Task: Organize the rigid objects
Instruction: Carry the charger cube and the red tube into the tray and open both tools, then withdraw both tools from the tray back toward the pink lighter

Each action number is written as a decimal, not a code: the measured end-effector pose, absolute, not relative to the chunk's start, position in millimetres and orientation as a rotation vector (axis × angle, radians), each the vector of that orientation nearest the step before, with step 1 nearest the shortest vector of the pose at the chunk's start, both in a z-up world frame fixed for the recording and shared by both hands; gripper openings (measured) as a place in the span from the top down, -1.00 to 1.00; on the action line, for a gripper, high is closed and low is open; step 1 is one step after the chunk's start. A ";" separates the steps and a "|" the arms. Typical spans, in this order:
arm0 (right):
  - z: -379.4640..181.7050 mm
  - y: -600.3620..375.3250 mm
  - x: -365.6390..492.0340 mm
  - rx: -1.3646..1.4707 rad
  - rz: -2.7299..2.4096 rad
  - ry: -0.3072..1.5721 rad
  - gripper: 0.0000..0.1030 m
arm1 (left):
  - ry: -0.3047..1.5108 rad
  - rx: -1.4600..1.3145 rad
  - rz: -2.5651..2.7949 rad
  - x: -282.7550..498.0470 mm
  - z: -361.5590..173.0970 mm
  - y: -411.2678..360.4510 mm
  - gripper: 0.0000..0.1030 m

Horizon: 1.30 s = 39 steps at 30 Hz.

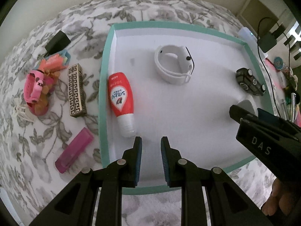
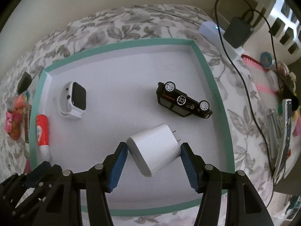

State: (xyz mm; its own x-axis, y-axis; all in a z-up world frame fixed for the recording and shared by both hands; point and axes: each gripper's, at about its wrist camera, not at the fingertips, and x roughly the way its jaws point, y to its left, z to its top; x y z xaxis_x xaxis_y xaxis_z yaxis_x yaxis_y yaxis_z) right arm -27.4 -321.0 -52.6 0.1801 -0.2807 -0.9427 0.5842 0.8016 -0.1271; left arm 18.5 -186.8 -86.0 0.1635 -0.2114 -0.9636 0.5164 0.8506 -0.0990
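Black gripper [image 1: 151, 141], blue ribbed pads [image 2: 117, 166], "DAS" lettering.

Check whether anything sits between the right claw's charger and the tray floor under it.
Nothing visible does. The charger sits between the right claw's fingers over bare tray floor; the toy car and watch lie farther off.

The charger [image 2: 156, 146] looks like smooth matt white plastic. At two o'clock of it, the toy car [image 2: 183, 101] is glossy black. The watch [image 2: 74, 100] has a glossy dark face and matt white band. The cloth [image 1: 131, 9] is floral-printed; the tray [image 1: 188, 113] floor is matt white.
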 end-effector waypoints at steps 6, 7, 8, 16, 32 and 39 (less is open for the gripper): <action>-52.8 -322.5 -26.5 0.314 -0.621 1.250 -0.19 | 1.294 0.274 -0.528 18.1 -79.7 -188.4 0.59; -52.5 -322.8 -26.6 0.321 -0.618 1.250 -0.19 | 1.292 0.273 -0.528 18.7 -78.5 -188.3 0.59; -52.3 -322.6 -26.8 0.329 -0.615 1.247 -0.20 | 1.290 0.270 -0.528 19.0 -77.1 -188.2 0.59; -27.3 -317.7 -22.4 0.316 -0.595 1.159 -0.44 | 1.254 0.235 -0.506 23.8 -60.4 -175.6 -0.03; -17.1 -313.8 -18.8 0.284 -0.595 1.119 -0.70 | 1.164 0.119 -0.343 50.9 -41.3 -139.2 -0.75; -19.5 -312.2 -17.6 0.274 -0.592 1.108 -1.00 | 1.162 0.067 -0.307 57.4 -36.9 -125.6 -0.78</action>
State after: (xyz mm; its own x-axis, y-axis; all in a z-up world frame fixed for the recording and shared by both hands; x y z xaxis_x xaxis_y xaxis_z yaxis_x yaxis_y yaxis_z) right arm -17.6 -312.2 -19.5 0.3136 -0.3100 -0.8975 0.5742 0.8147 -0.0808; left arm 57.4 -125.6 -36.9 0.3607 -0.2036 -0.9102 0.2721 0.9564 -0.1061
